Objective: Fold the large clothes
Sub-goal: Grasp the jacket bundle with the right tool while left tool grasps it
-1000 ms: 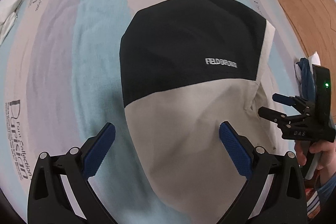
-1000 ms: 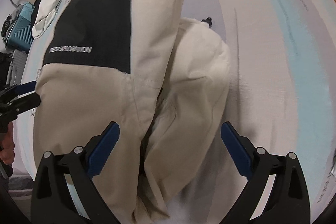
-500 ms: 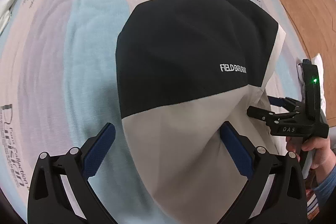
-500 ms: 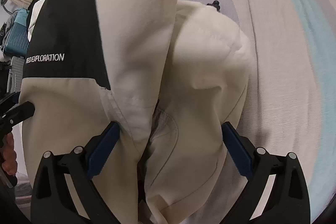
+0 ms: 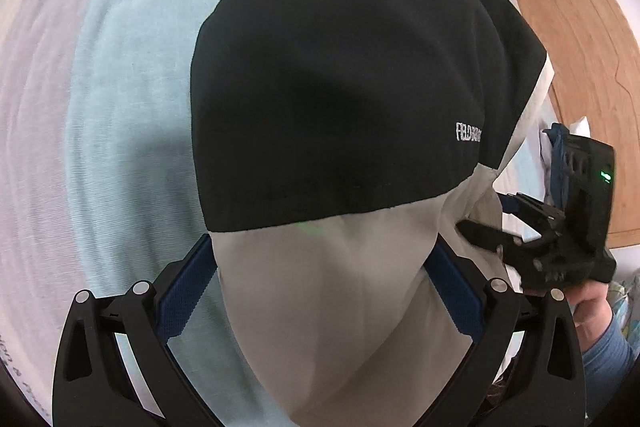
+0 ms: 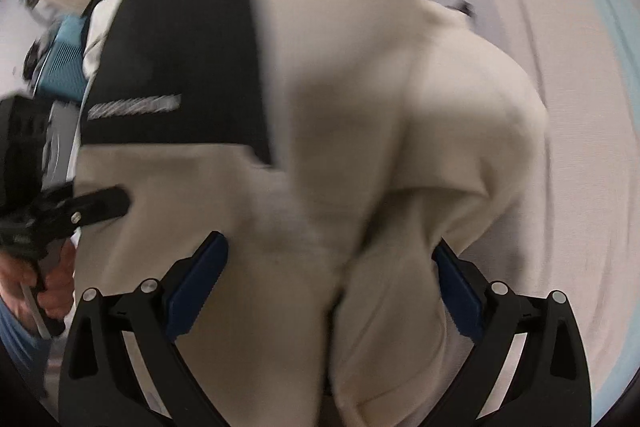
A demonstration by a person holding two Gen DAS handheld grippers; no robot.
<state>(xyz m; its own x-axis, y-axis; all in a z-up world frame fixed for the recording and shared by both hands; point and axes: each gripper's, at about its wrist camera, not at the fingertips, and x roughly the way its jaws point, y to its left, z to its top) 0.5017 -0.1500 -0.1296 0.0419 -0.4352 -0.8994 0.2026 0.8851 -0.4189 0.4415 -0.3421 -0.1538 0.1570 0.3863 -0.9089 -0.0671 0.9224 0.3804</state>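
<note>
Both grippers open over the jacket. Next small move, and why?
Probably close both: the left gripper and right gripper each sit open with the jacket's beige cloth between their fingers, so gripping comes before any fold.

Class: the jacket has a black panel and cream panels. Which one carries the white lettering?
The black panel of the jacket carries it: white lettering sits near that panel's lower edge, just above the seam. The cream panel below, lying between the left gripper fingers, is plain.
</note>
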